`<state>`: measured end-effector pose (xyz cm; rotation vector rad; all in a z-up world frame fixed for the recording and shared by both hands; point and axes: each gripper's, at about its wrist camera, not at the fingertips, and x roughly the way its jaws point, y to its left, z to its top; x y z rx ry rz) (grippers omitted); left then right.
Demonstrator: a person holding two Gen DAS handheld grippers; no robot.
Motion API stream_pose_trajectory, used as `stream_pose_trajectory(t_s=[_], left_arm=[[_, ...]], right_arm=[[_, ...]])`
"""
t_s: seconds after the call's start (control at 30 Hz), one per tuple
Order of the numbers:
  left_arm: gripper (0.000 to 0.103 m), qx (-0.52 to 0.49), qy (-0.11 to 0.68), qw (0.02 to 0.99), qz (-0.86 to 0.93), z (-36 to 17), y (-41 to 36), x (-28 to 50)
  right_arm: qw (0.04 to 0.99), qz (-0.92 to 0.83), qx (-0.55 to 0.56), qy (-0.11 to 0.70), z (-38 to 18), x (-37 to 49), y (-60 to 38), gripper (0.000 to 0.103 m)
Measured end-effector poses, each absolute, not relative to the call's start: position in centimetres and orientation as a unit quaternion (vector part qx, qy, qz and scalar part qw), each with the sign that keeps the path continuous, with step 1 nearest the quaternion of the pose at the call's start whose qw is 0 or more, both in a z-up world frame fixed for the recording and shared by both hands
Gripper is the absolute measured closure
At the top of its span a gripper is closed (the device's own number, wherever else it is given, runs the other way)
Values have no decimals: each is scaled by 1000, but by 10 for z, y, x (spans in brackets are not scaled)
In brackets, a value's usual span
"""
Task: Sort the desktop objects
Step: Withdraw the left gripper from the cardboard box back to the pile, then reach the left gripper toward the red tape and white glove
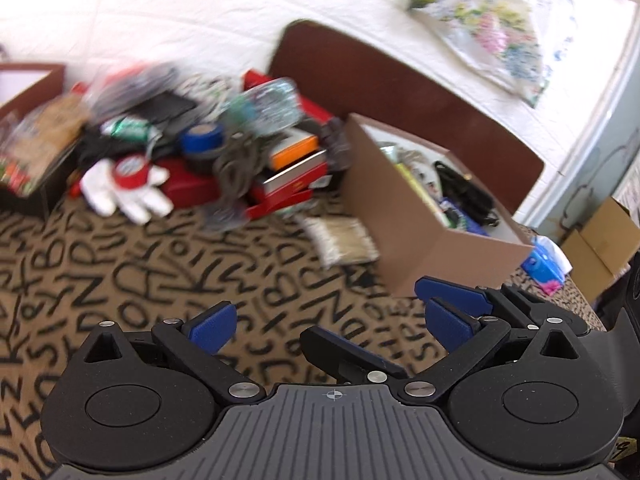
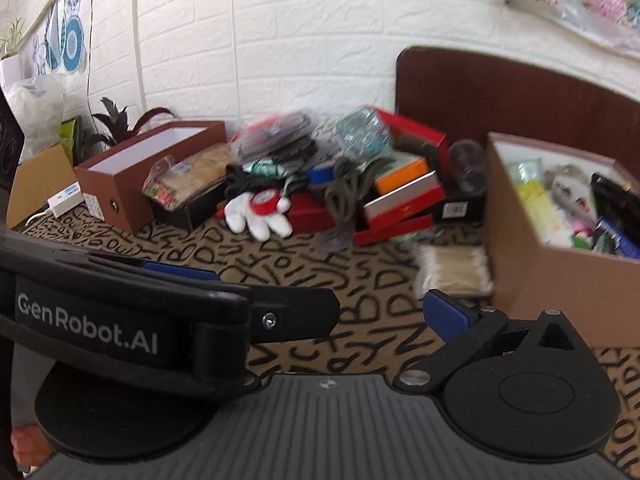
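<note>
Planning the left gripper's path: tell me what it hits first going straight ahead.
Left gripper, open and empty, points over bare lettered tablecloth. Likely first contact is the red boxes at the pile's near edge, though blur leaves depth unclear.

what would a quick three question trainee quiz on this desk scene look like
1. True or false: the white glove lies inside the brown box on the right.
2. What lies on the tablecloth just left of that brown box?
A. a pack of cotton swabs
B. a mug
C. a pair of scissors
3. Fill in: both grippers, left gripper and right gripper, hold ____.

Key: 1 false, it lies on the cloth in front of the pile. 2 A. 3 nothing, the fingers are apart and empty.
</note>
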<state>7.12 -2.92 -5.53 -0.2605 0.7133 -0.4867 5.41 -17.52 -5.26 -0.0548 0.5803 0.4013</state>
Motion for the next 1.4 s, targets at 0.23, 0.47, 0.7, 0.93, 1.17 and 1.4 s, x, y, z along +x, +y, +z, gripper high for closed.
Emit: stream_pose_trajectory(t_s=[0.23, 0.47, 0.7, 0.93, 1.17, 1.4], left_arm=[[0, -131, 344, 905, -214, -69, -2, 87], [0, -146, 343, 909, -188, -76, 26, 118], [4, -145, 341, 913, -168, -78, 52, 154], [12, -148, 348, 912, -160, -81, 68, 187], [26, -154, 344, 911, -167, -76, 72, 234], [36, -134, 354, 909, -172, -84, 78, 276]], right_arm=[[931, 201, -22, 304, -66, 71, -155, 0], [932, 185, -27, 311, -71, 97, -145, 0], [932, 205, -32, 298, -74, 125, -125, 0], [929, 220, -38, 294, -84, 153, -102, 9], [926, 238, -40, 290, -90, 191, -81, 28], [918, 277, -56, 277, -97, 227, -57, 40]])
